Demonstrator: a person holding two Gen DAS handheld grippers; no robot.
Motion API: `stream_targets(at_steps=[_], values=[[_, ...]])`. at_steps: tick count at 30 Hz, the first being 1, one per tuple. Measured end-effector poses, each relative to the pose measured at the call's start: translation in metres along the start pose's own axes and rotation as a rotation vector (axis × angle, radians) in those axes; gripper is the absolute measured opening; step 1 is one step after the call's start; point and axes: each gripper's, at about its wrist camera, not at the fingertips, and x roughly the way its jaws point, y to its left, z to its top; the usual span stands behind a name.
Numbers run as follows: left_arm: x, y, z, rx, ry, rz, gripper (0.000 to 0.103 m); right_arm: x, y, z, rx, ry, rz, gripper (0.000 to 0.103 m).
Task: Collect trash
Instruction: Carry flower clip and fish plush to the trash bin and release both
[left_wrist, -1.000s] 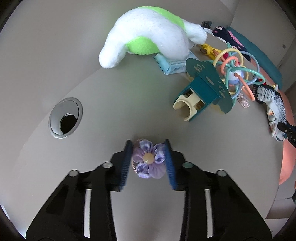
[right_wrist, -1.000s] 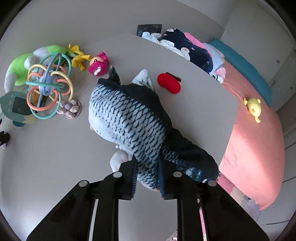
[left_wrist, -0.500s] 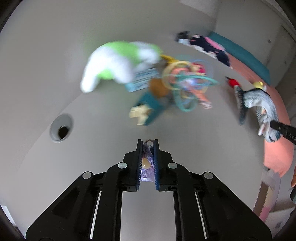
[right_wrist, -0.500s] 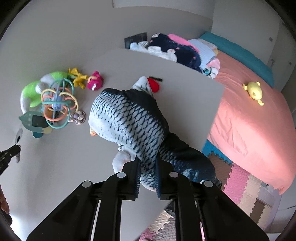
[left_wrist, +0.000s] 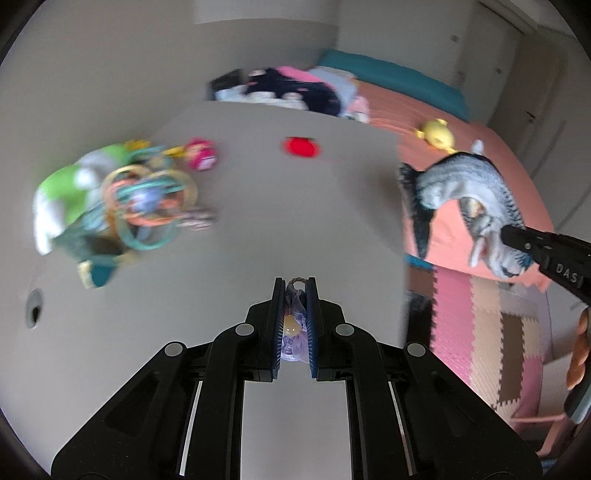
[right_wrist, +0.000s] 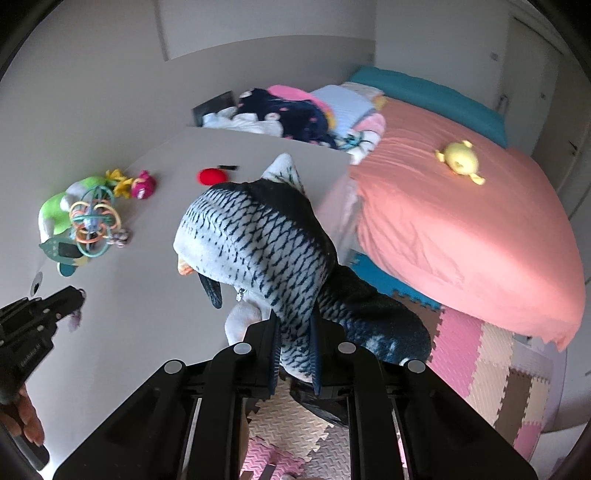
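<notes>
Purple fabric flower (left_wrist: 294, 325) is clamped in the left gripper (left_wrist: 294, 295); the plush fish (right_wrist: 258, 251) is pinched by the right gripper (right_wrist: 295, 325) beyond the table's (right_wrist: 147, 295) edge.

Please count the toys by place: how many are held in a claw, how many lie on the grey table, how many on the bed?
Held in a claw: 2, the fish plush and the purple flower.
On the grey table: 7, the green plush, ring rattle, teal toy, small patterned toy, yellow toy, pink toy, red toy.
On the bed: 1, the yellow plush.
Total: 10.

Plush fish (right_wrist: 255, 240) grey-blue, dark scale pattern; fabric flower (left_wrist: 294, 325) lilac, yellow centre; bedsheet (right_wrist: 461, 229) salmon pink.
</notes>
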Motion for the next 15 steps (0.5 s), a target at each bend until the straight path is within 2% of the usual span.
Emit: stream_targets(at_steps=[6,15], values=[[0.017,-0.075,0.005,0.095,0.020,-0.058,0.010,-0.010,-0.057,-0.021,0.086,0.006,-0.050,0.014],[0.067,-0.172,0.001,0.229,0.107,-0.111,0.010,0.005,-0.138,-0.054,0.238,0.094,-0.087,0.015]])
